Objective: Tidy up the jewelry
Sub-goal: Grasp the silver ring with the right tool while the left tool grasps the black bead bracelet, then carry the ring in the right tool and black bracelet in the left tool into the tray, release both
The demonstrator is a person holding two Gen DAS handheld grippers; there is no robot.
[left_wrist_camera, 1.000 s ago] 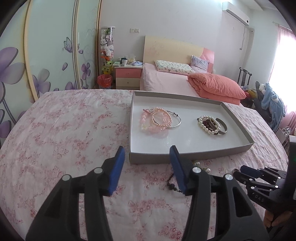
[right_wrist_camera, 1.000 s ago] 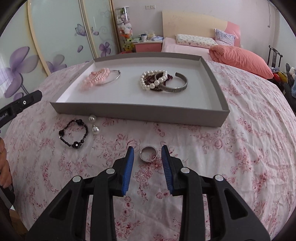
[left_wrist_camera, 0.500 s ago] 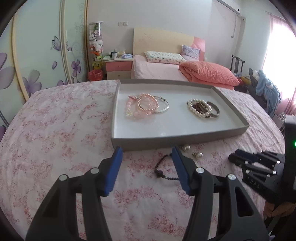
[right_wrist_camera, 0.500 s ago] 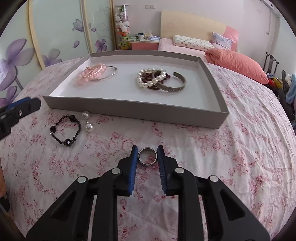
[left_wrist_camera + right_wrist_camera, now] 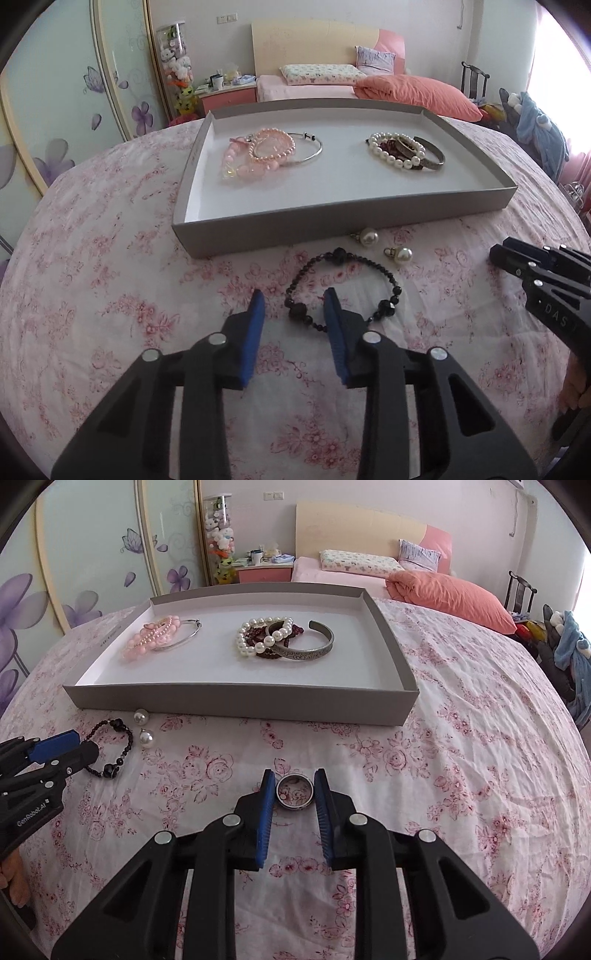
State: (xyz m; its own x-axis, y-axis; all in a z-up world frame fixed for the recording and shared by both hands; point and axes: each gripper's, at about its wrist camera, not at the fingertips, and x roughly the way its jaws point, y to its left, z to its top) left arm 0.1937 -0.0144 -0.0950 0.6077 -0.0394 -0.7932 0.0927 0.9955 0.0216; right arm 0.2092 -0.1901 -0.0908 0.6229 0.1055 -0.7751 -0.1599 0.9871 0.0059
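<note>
A black bead bracelet [image 5: 392,291] lies on the floral bedspread in front of the grey tray [image 5: 332,221]. My left gripper [image 5: 293,299] straddles the bracelet's left side. Its jaws are closing, and the blue pads stand slightly off the beads. My right gripper [image 5: 294,777] is shut on a silver ring [image 5: 295,793] that lies flat on the cloth. Two pearl earrings [image 5: 369,236] rest by the tray's front wall. Inside the tray are pink bracelets [image 5: 266,151] and a white pearl bracelet [image 5: 391,158] with a metal cuff [image 5: 432,158].
The tray [image 5: 240,701] fills the middle of the round cloth-covered surface. The right gripper [image 5: 496,254] shows at the right edge of the left wrist view, and the left gripper [image 5: 79,744] at the left edge of the right wrist view. A bed and wardrobe stand behind.
My left gripper came down and forward onto the black bracelet and its jaws narrowed around it. My right gripper's jaws closed onto the ring and it has held still since.
</note>
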